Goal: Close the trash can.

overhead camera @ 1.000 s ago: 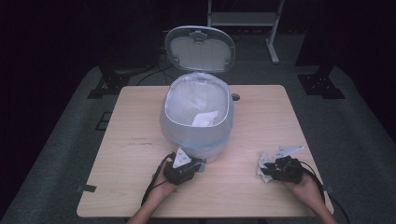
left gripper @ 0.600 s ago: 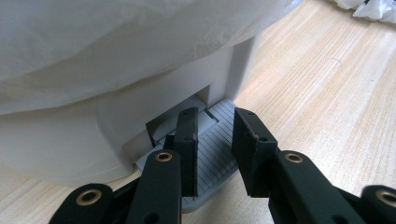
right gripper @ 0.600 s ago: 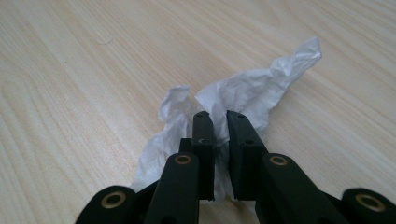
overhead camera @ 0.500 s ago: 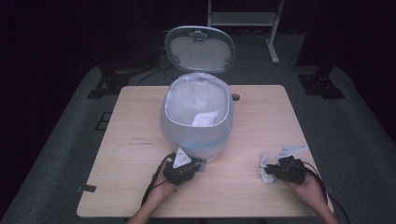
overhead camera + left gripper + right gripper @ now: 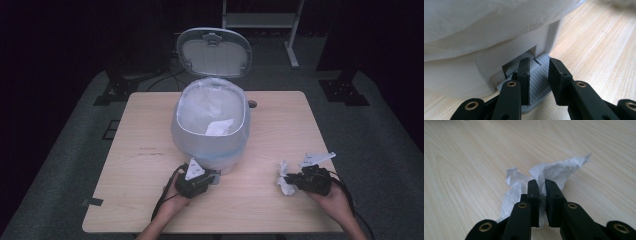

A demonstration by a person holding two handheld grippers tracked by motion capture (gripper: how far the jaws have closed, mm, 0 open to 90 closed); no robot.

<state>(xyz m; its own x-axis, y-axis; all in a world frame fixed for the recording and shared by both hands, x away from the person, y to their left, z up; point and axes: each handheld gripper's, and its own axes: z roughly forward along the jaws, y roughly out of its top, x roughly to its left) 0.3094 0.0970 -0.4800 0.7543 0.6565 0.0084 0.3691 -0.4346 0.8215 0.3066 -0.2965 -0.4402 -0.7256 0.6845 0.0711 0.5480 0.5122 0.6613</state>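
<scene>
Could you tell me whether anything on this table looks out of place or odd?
Only the crumpled white tissue lying loose on the table near its front right, now pinched in the right claw. Another scrap already sits inside the open, lined bin. Nothing looks spilled or damaged.

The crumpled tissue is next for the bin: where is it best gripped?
Pinch a raised fold at the top of the tissue, coming low along the table from the person's side. It lies loosely crumpled, its ridges standing up, and the right gripper has just been closing on one.

The high view is looking down on the whole surface [image 5: 150,150] from above; each gripper view is sitting low, close, sharing its wood: left facing the bin [image 5: 486,37], right the crumpled paper [image 5: 549,172].
</scene>
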